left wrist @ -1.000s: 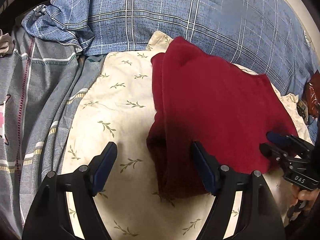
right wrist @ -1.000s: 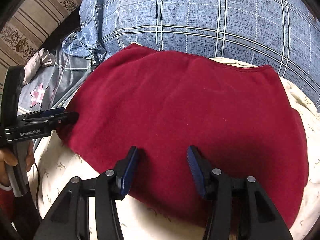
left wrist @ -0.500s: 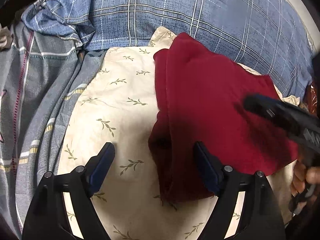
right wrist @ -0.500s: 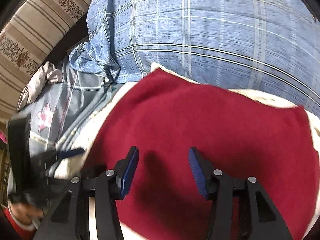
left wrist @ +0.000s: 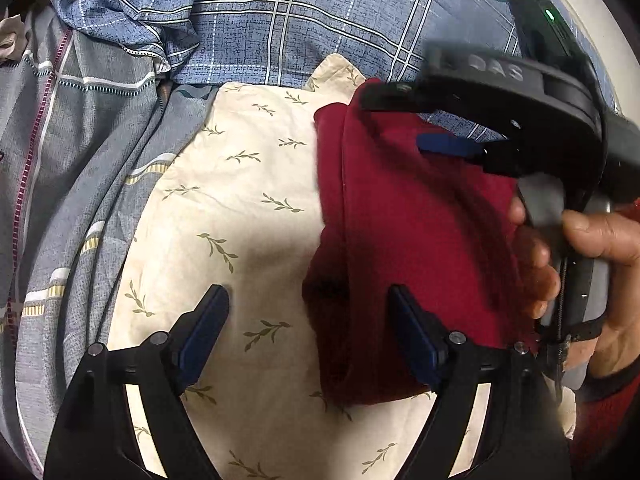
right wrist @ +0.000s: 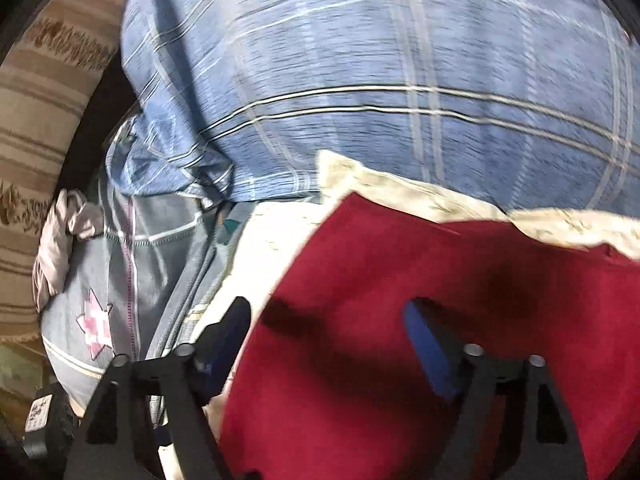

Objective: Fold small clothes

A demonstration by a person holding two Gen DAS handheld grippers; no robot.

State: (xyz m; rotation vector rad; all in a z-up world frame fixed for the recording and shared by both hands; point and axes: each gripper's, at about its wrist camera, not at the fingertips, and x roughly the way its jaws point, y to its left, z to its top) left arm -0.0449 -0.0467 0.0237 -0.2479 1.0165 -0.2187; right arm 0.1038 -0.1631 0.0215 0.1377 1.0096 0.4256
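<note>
The right gripper (left wrist: 404, 120), having swept across from the garment's near edge, is now hovering over the folded dark red garment (left wrist: 420, 240) lying on the leaf-print cloth (left wrist: 248, 200), its jaws opening and empty, while the left gripper (left wrist: 308, 320) is hanging released.

One dark red garment (left wrist: 420, 216), one cream leaf-print pillow (left wrist: 248, 200) beneath it, one blue plaid quilt (left wrist: 320, 12), one grey striped sheet (left wrist: 80, 140), two hand-held grippers: left (left wrist: 308, 334), right (right wrist: 326, 344), one bare hand (left wrist: 592, 272).
</note>
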